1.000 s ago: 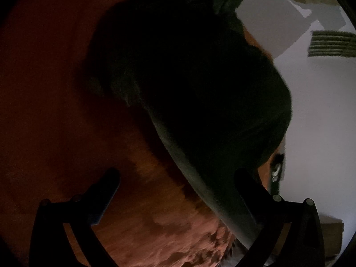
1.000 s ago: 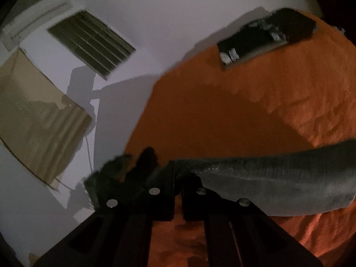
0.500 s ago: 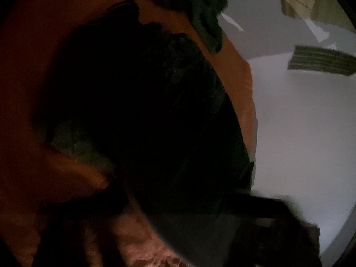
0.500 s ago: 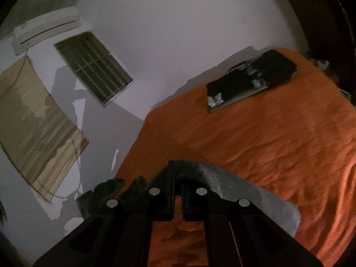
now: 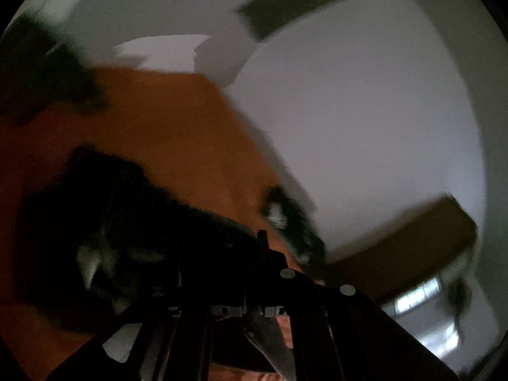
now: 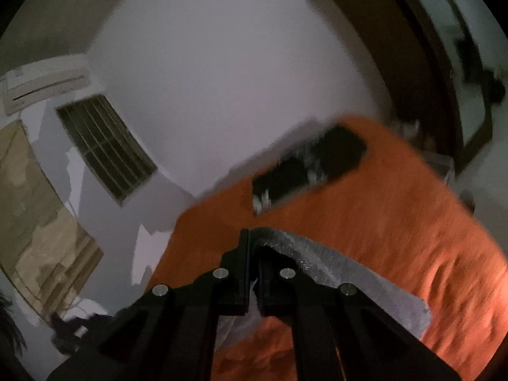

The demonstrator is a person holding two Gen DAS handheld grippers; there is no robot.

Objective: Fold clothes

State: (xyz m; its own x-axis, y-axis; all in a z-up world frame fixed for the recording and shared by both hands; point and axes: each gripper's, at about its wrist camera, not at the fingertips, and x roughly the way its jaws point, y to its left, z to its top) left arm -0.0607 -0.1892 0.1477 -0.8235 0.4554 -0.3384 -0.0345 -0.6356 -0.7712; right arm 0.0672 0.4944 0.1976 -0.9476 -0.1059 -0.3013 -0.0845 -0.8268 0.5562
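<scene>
The grey garment (image 6: 333,266) is held above the orange bed cover (image 6: 397,222), its edge clamped between the closed fingers of the right gripper (image 6: 252,254). In the blurred left view, the left gripper (image 5: 254,254) is seen narrowed on dark cloth (image 5: 133,222) over the same cover. A folded black garment (image 6: 311,165) lies at the cover's far end, near the white wall (image 6: 238,63).

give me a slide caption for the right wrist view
Right gripper shut on grey garment, lifted over orange bedspread; folded dark garment lies beyond.
</scene>
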